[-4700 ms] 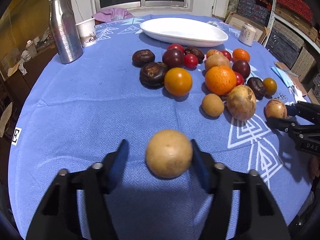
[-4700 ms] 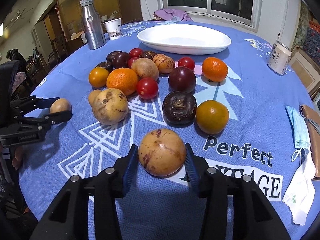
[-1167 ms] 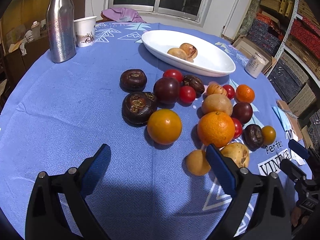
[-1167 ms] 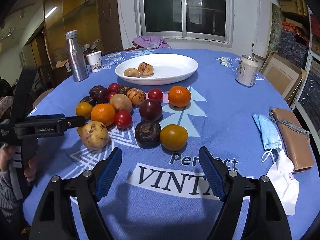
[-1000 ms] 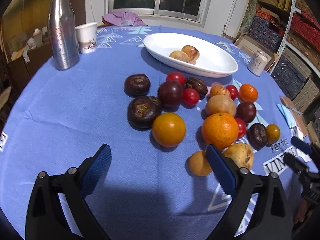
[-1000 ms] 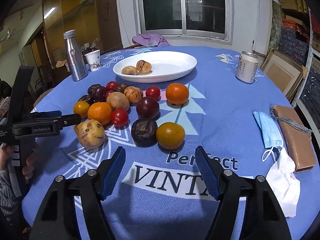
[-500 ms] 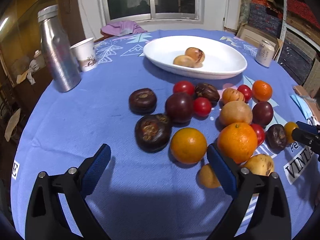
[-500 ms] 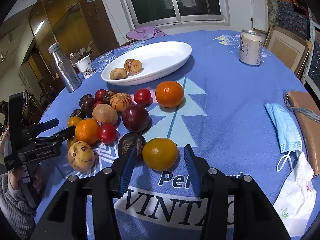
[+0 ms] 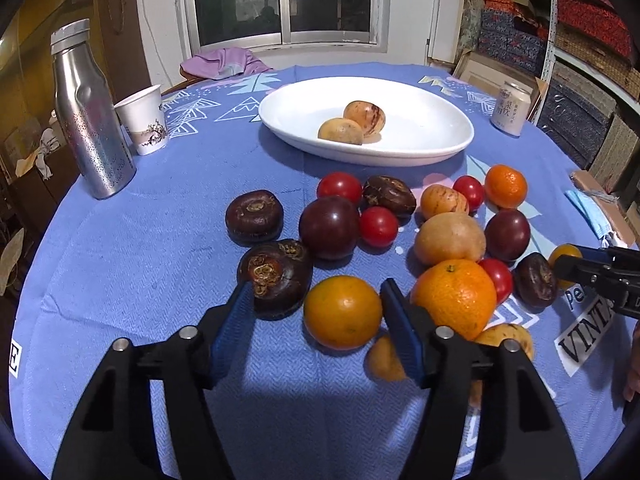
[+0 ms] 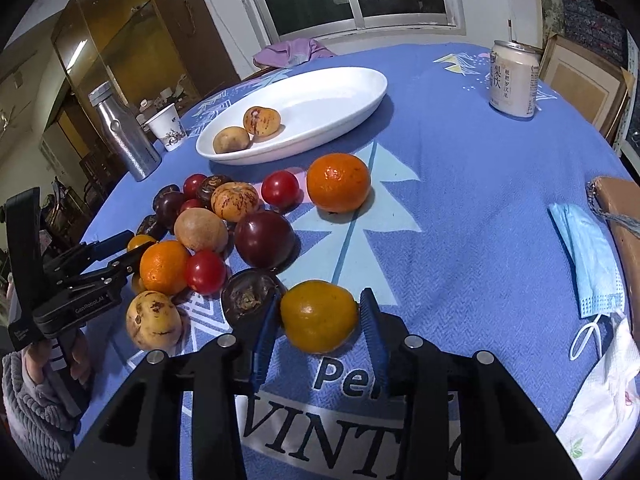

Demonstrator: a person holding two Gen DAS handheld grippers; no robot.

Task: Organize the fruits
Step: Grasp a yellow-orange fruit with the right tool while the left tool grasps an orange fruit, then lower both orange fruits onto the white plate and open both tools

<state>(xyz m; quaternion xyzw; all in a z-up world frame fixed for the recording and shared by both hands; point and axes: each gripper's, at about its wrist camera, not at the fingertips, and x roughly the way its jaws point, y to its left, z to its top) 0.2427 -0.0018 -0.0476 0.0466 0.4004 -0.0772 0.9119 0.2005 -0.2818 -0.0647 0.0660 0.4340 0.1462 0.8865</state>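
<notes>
A pile of fruit lies on the blue tablecloth in front of a white oval plate [image 9: 432,148] that holds two tan fruits [image 9: 340,131]. My left gripper [image 9: 316,312] is open with its jaws around an orange persimmon-like fruit [image 9: 342,312], with gaps on both sides. My right gripper [image 10: 318,322] is open with its jaws close around a yellow-orange fruit [image 10: 318,316] on the cloth. The plate also shows in the right wrist view [image 10: 340,96]. A big orange [image 9: 454,294] and dark mangosteens [image 9: 276,276] lie beside the left gripper.
A steel bottle [image 9: 90,116] and a paper cup [image 9: 144,120] stand at the far left. A drink can [image 10: 514,80] stands at the far right. A blue face mask [image 10: 592,256], a brown pouch [image 10: 624,216] and white tissue [image 10: 600,404] lie at the right edge.
Both grippers have moved forward to the fruit pile and narrowed. The left now brackets the orange fruit, the right brackets the yellow-orange fruit.
</notes>
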